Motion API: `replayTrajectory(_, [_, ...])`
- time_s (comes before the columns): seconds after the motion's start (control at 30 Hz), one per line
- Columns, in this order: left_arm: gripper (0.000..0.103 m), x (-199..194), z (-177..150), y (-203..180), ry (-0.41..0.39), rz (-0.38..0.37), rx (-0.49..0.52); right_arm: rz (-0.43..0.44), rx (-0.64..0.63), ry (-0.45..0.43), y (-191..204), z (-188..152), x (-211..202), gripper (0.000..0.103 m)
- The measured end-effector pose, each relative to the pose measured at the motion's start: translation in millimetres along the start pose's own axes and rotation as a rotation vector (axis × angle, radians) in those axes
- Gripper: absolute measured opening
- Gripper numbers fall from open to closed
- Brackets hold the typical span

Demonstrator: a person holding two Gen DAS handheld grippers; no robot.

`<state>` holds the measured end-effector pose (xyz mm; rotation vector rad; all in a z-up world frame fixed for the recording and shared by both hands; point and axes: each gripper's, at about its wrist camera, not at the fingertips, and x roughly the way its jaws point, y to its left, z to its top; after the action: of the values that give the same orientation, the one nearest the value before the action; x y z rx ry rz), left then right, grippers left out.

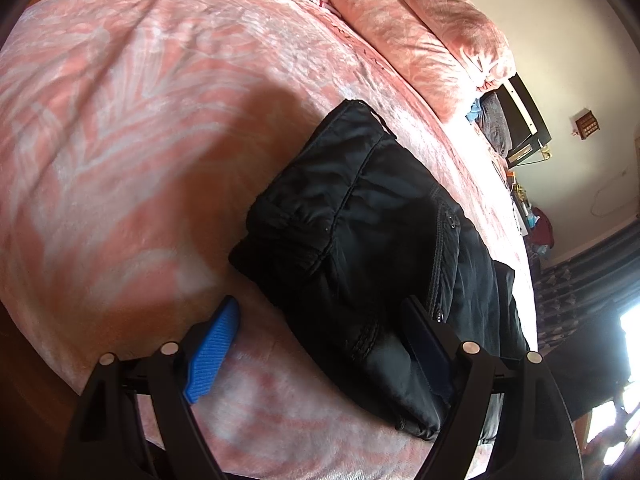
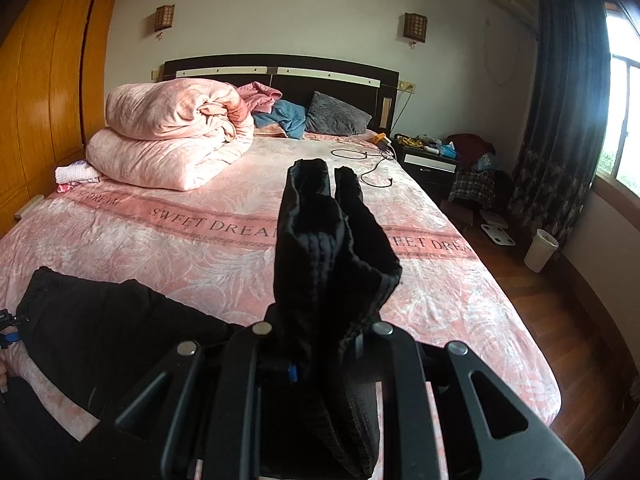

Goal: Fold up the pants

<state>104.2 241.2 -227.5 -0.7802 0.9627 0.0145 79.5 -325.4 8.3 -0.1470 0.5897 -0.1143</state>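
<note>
Black pants (image 1: 360, 216) lie bunched on the pink bedspread (image 1: 120, 120). My left gripper (image 1: 320, 336) stands open at their near edge. Its blue-padded finger (image 1: 214, 348) is over bare bedspread and its other finger (image 1: 426, 344) lies against the black cloth; nothing is pinched between them. In the right wrist view my right gripper (image 2: 320, 344) is shut on one end of the pants (image 2: 324, 240), and a seamed fold of cloth stands up above the jaws. The remaining cloth of the pants (image 2: 100, 320) trails left across the bed, toward a bit of the left gripper (image 2: 8, 334) at the frame edge.
A folded pink quilt (image 2: 172, 132), a grey pillow (image 2: 334, 120) and a loose black cable (image 2: 372, 164) sit at the head of the bed. A wooden wardrobe (image 2: 36, 100) lines the left side. To the right are a nightstand (image 2: 428, 160), a white bin (image 2: 540, 250) and wood floor.
</note>
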Motion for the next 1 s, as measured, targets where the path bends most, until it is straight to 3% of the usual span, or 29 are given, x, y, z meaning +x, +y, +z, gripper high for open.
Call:
replayTrajectory(0.2, [0.083,-1,-1,2,-0.001,-0.014,-0.008,0.024,-0.038,0.024,29,-2,9,0.015])
replayTrajectory(1.0, [0.083,-3,-3,5,-0.001,-0.034,-0.020,-0.009,-0.324,0.070,123,-34,23,0.015])
